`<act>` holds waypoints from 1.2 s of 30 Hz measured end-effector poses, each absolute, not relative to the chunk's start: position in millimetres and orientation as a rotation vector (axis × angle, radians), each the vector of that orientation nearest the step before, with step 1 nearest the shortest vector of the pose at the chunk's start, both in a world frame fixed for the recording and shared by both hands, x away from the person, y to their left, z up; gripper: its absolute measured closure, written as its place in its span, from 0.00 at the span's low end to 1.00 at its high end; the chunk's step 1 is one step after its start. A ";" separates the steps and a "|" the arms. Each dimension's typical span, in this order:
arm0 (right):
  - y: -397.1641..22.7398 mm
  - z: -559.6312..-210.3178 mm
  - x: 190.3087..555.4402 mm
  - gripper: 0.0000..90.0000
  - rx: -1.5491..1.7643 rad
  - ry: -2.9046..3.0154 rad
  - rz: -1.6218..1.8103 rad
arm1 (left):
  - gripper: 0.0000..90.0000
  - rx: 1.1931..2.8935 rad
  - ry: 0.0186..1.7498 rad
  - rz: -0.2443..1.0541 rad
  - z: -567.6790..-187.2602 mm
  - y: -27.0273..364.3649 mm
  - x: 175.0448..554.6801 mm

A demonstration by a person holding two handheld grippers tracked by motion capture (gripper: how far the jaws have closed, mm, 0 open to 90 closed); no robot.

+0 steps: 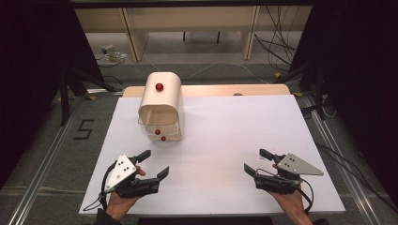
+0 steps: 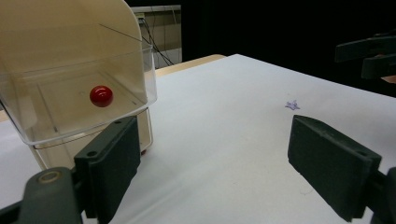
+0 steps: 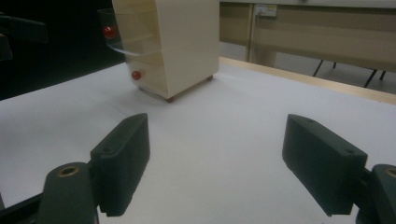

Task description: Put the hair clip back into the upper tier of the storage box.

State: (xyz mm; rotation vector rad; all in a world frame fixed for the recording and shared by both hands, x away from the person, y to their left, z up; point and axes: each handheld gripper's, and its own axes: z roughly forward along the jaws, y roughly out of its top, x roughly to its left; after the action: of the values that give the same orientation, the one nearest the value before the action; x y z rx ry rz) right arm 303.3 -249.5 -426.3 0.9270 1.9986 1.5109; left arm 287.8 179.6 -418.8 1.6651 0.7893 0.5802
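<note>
A cream cabinet [image 1: 164, 98] with a rounded top stands at the table's far left, a red knob [image 1: 159, 86] on its top part. Its clear drawer [image 1: 158, 125] is pulled out toward me, with a red knob [image 1: 157, 131] on the front. A lower drawer knob [image 1: 163, 138] sits just below. My left gripper [image 1: 155, 162] rests open near the front left, facing the clear drawer [image 2: 79, 93] and its knob [image 2: 101, 95]. My right gripper [image 1: 255, 160] is open at the front right, and the cabinet [image 3: 182, 42] lies far ahead of it. Neither gripper holds anything.
A white board [image 1: 225, 136] covers the table, with a wooden edge [image 1: 225, 90] at the back. A small purple star mark [image 2: 293, 105] lies on the board. Beyond the table are wooden shelving [image 1: 187, 23] and floor cables [image 1: 277, 42].
</note>
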 end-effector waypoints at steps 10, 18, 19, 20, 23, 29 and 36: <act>-251.4 -424.8 304.0 0.30 0.924 2.003 1.514 | 0.19 1.667 0.785 0.580 -419.0 179.3 288.1; -259.5 -422.6 308.2 0.32 0.954 1.984 1.535 | 0.19 1.664 0.788 0.581 -419.0 179.5 288.2; -260.8 -422.4 309.1 0.33 0.962 1.980 1.524 | 0.19 1.659 0.792 0.579 -419.1 179.4 288.1; -262.1 -422.2 309.9 0.33 0.980 1.978 1.511 | 0.19 1.659 0.792 0.579 -419.1 179.4 288.1; -265.9 -423.0 313.3 0.34 1.011 1.964 1.504 | 0.19 1.659 0.792 0.579 -419.0 179.9 288.3; -278.3 -426.8 323.4 0.35 1.103 1.928 1.456 | 0.19 1.655 0.793 0.577 -419.2 179.4 288.3; -288.4 -432.9 334.5 0.36 1.205 1.928 1.425 | 0.19 1.659 0.795 0.579 -419.3 179.9 288.6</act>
State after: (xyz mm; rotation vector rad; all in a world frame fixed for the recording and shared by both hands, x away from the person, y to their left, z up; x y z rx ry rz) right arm 334.5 -288.4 -432.9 1.2047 1.9277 1.4250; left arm 288.6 179.9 -419.3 1.6585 0.7951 0.5795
